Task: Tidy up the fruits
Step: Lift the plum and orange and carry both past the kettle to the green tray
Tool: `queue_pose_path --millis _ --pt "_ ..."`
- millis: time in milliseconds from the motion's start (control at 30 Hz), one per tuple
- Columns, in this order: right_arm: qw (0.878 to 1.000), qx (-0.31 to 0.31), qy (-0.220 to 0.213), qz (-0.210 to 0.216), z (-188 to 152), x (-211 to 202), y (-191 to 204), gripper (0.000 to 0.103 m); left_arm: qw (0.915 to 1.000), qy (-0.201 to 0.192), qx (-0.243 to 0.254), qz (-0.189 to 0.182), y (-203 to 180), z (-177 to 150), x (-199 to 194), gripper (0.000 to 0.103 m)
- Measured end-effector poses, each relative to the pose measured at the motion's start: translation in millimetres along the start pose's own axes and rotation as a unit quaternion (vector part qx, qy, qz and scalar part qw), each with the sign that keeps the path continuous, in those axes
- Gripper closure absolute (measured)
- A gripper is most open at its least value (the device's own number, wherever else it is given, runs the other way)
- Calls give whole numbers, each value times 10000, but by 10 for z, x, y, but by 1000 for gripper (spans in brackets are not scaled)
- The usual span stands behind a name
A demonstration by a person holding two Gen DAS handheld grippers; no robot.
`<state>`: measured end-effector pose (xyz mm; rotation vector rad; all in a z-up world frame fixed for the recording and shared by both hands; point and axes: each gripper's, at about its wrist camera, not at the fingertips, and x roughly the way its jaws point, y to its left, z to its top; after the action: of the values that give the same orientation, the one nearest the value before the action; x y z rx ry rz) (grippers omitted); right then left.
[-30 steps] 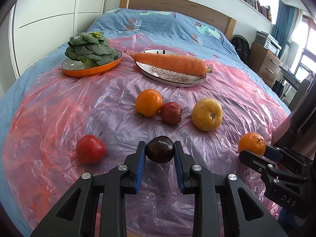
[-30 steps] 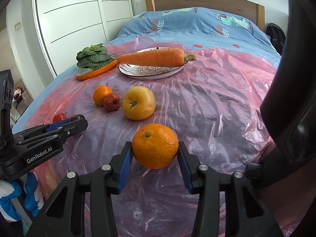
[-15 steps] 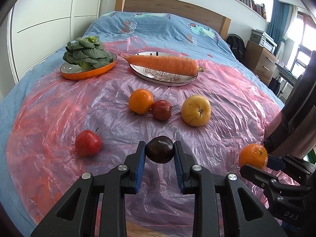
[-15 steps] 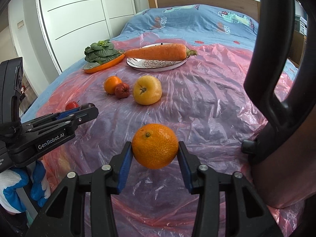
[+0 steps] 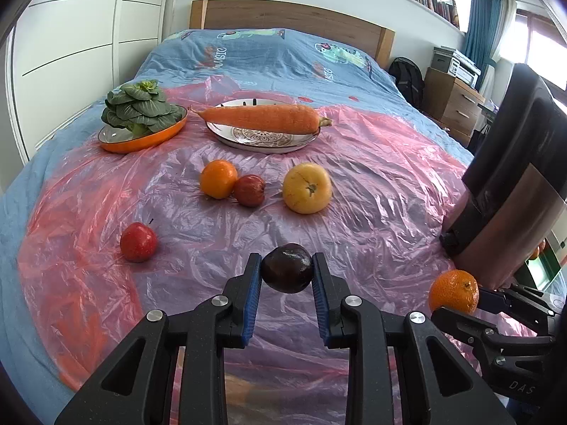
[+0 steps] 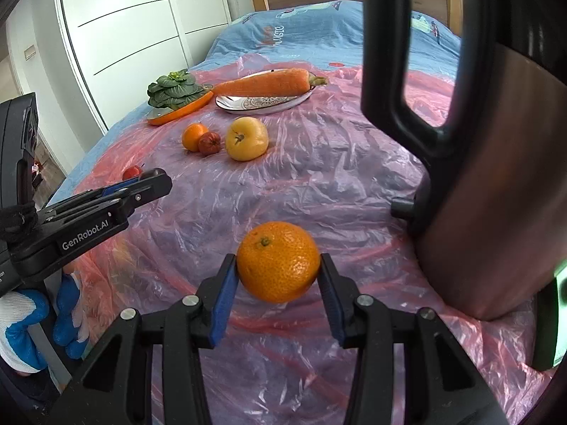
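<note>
The dark plum [image 5: 287,272] sits between the blue pads of the left hand-held gripper [image 5: 286,285], which is clenched on it at its widest part, and it hangs above the pink plastic sheet [image 5: 372,191] without touching it. It looks small, smooth and a little glossy, so I judge it light but slippery; the hold at the middle is the safest, because higher or lower the round skin can slide out. It is probably soft inside, so hard pressing may bruise it.

The mandarin [image 6: 278,261] is held in the same way by the right hand-held gripper [image 6: 278,285], pads on its two sides, stem up. Its peel looks rough and gives good friction; I judge it light and a bit springy.

Ahead of the left hand-held gripper, on the sheet, lie a red apple [image 5: 138,242] to the left, and farther an orange [image 5: 218,178] touching a small red fruit [image 5: 249,190], with a yellow apple [image 5: 307,192] just beside them to the right. Beyond these stand a patterned plate [image 5: 262,138] with a carrot [image 5: 264,119] and an orange dish [image 5: 141,137] with a leafy green vegetable [image 5: 138,108]. Close to the right of the right hand-held gripper stands a large brown container [image 6: 496,177] with a black handle. All rests on a bed [image 5: 269,53].
</note>
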<state>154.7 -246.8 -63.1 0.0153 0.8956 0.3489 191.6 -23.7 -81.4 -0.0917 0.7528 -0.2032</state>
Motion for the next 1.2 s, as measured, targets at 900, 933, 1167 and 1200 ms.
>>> queue_pose_path --millis 900,933,1167,1200 --pt "9946 792 -347 -571 -672 -1199 -879 51 9940 496 746 -623 -1389 -422 -602 79" --pt "9939 837 -381 -614 -697 -1252 -933 51 9934 493 797 -665 -1465 -417 -618 79" --pt "9866 1179 -627 -941 -808 -1591 -1373 51 9877 450 1134 -977 -1989 -368 -699 79" --pt "9853 1229 -662 -983 -819 -1632 -1435 51 9866 444 1186 -1025 -2065 -362 -706 79"
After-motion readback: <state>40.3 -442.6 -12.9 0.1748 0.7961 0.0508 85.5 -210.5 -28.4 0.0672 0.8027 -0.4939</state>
